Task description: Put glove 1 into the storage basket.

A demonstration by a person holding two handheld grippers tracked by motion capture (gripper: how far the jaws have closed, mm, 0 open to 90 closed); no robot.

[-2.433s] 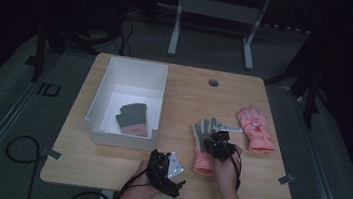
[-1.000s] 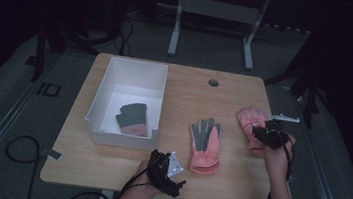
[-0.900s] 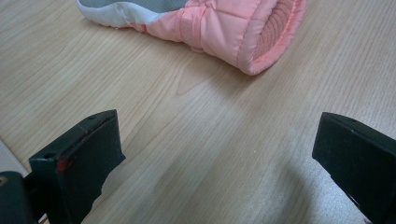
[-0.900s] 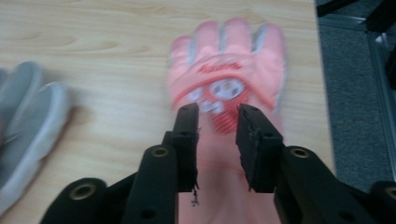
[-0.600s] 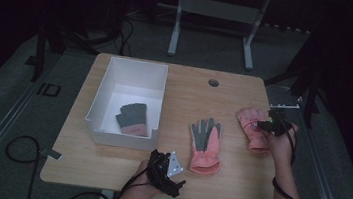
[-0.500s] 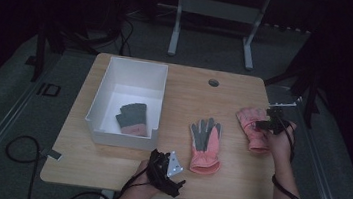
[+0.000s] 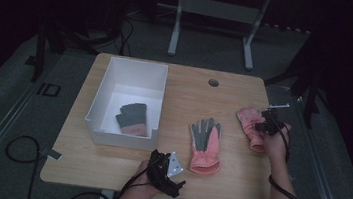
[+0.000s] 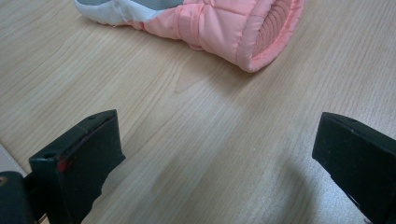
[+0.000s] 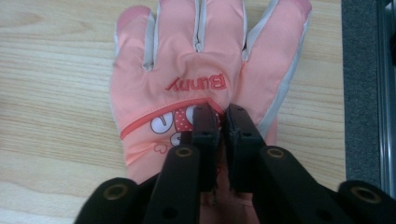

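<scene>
Pinching fabric on the glove (image 9: 205, 88), right gripper (image 9: 219, 116) jaws clamped at its back, fingers pointing away; left gripper (image 8: 215, 154) idles, jaws apart, far nearer the other glove (image 8: 210, 23).

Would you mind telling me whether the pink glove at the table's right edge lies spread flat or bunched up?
Spread flat, back side up: the pink glove shows its fingers splayed on the wooden table, while the right gripper has its jaws pinching a fold of its fabric.

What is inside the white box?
The white box holds one glove, dark grey with a pink cuff, lying flat near its front right corner. The rest of the floor looks bare; the strip behind the front wall is hidden.
</scene>
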